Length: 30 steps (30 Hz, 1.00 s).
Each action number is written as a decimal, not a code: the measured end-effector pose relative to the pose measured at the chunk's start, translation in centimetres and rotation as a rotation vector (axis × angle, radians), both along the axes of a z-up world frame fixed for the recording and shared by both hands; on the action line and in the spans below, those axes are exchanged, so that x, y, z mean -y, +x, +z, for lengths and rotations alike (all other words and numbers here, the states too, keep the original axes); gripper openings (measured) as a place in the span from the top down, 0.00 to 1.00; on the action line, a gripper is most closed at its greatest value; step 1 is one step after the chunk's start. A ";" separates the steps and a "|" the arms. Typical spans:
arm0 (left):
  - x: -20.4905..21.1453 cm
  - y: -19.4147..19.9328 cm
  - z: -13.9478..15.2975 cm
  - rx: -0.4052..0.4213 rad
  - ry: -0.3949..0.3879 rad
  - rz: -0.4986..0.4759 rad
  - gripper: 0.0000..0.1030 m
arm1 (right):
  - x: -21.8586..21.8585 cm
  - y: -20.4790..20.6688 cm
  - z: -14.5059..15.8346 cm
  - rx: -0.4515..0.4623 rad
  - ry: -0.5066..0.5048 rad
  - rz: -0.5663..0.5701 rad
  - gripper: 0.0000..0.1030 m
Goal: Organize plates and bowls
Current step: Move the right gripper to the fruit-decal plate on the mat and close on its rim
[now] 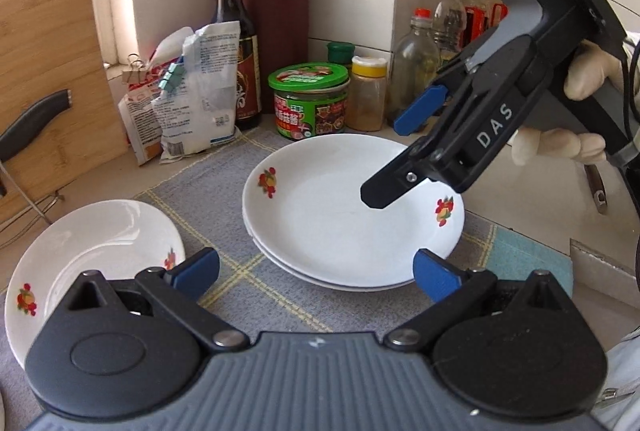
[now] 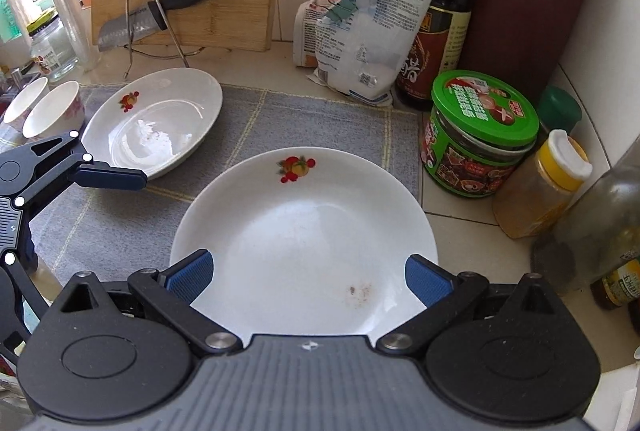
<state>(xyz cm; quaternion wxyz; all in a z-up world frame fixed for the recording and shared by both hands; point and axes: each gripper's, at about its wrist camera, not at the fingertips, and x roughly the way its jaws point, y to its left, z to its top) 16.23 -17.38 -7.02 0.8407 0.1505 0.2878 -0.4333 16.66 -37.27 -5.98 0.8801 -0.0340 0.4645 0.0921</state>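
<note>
**Two plates stacked, one still loose**

The grey mat (image 2: 320, 119) covers the counter. On it sits a stack of plates (image 1: 352, 223), two by the look of the rims, near the jars. A single plate (image 2: 156, 119) lies apart to the left, with two small bowls (image 2: 44, 111) beyond it. The right gripper (image 2: 308, 279) hangs over the stack, jaws apart and empty. The left gripper (image 1: 316, 271) is likewise spread, holding nothing. Likely next: the left gripper pinches the single plate's rim and carries it onto the stack.
</note>
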 end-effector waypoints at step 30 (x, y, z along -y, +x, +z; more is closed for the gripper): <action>-10.0 1.9 -4.3 -0.042 0.139 0.473 0.01 | -9.9 4.3 -0.4 0.021 0.079 0.245 0.00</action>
